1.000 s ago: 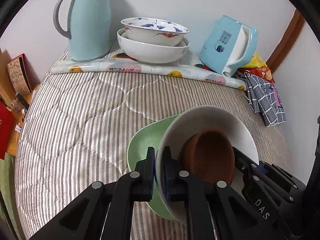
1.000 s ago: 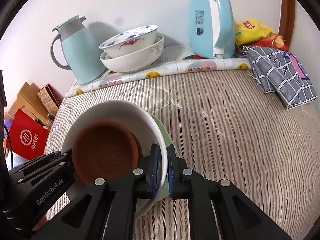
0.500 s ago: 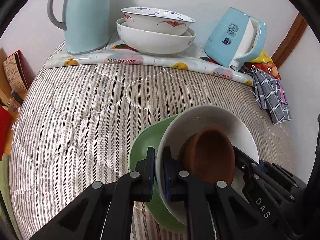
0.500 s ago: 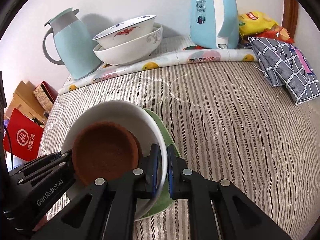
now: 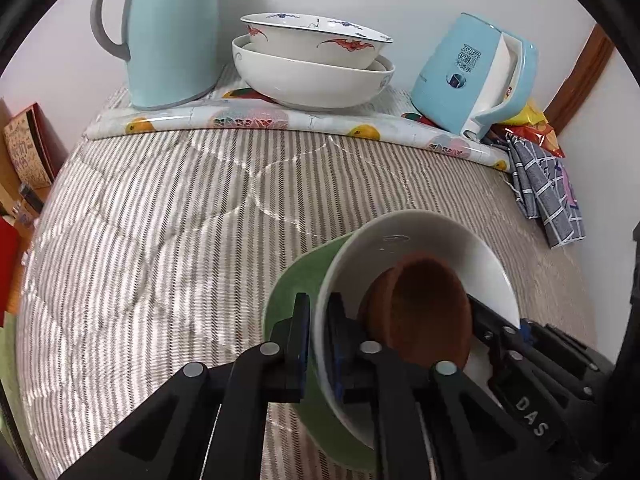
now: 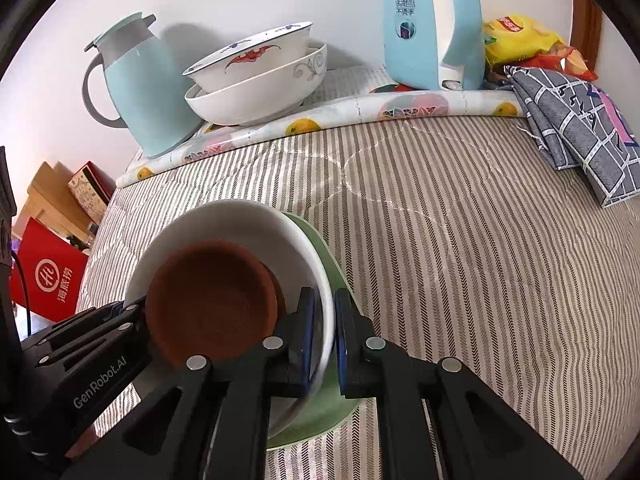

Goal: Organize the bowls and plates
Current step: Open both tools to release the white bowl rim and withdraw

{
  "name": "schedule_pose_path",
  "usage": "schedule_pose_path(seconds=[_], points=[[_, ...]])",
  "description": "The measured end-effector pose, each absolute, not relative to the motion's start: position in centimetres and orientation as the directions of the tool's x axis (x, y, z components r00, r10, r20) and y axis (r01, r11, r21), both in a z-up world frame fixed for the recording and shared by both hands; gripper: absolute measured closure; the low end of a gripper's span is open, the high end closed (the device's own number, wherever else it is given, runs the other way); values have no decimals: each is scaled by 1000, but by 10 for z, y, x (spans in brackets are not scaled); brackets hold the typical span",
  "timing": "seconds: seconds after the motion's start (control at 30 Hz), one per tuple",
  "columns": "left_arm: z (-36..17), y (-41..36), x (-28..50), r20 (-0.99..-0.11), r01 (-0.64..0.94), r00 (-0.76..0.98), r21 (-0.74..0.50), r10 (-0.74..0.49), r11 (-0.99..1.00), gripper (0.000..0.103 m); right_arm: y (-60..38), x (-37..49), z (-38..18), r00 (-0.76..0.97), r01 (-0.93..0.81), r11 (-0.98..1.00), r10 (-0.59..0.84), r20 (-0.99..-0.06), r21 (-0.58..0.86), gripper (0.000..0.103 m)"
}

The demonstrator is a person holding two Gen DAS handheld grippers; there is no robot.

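A stack of three dishes hangs above the striped cloth: a green plate (image 5: 292, 292) under a white bowl (image 5: 424, 232) with a small brown bowl (image 5: 424, 304) inside. My left gripper (image 5: 318, 320) is shut on the stack's left rim. My right gripper (image 6: 324, 316) is shut on its right rim, over the white bowl (image 6: 224, 220) and green plate (image 6: 320, 248); the brown bowl (image 6: 212, 296) lies inside. Two larger bowls, a painted one (image 5: 316, 42) nested in a white one (image 5: 312, 80), stand at the back; they also show in the right wrist view (image 6: 256, 80).
A light blue thermos jug (image 5: 168, 32) stands left of the back bowls, a blue kettle (image 5: 472, 76) to their right. A rolled fruit-print mat (image 5: 280, 124) lies before them. A grey checked cloth (image 6: 576, 120) and snack bags (image 6: 520, 36) lie at the back right.
Both grippers have carried the stack toward the back; the jug, kettle and stacked bowls look nearer and larger. The grips have not changed.
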State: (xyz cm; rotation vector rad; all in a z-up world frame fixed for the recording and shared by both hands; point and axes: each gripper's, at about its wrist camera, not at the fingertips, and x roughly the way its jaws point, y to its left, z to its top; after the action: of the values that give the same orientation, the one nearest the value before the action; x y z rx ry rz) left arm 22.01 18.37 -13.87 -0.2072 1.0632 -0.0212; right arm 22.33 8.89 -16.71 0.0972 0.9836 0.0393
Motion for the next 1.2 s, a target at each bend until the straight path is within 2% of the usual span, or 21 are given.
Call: schedule_pose_path(seconds=[0.5,0.7,1.0,1.07,1.13,1.2], points=[[-128,187,211,-866,-98,493,-146,-79,984,82,85,208,-159,563,-8,992,106,-820,123,80],[-111,184,195,-854,-98,518,-126,-57,987,78,82,193,-147,589,-1,999,43,-807,52,64],[-78,164,153,-810,-90,585,-116,-42,989,77,63,148,-109,643,22,1000,-9,-766,8,62],[-71,157,142,-798,-92,602,-111,-34,990,74,54,132,-99,659,37,999,-28,-751,-5,59],[-64,148,130,-778,-87,627,-112,-33,990,60,45,119,-94,669,54,998,-47,-742,-14,59],[-56,138,116,-753,-87,658,-114,-28,990,54,34,104,-87,678,75,997,-61,-733,-14,59]])
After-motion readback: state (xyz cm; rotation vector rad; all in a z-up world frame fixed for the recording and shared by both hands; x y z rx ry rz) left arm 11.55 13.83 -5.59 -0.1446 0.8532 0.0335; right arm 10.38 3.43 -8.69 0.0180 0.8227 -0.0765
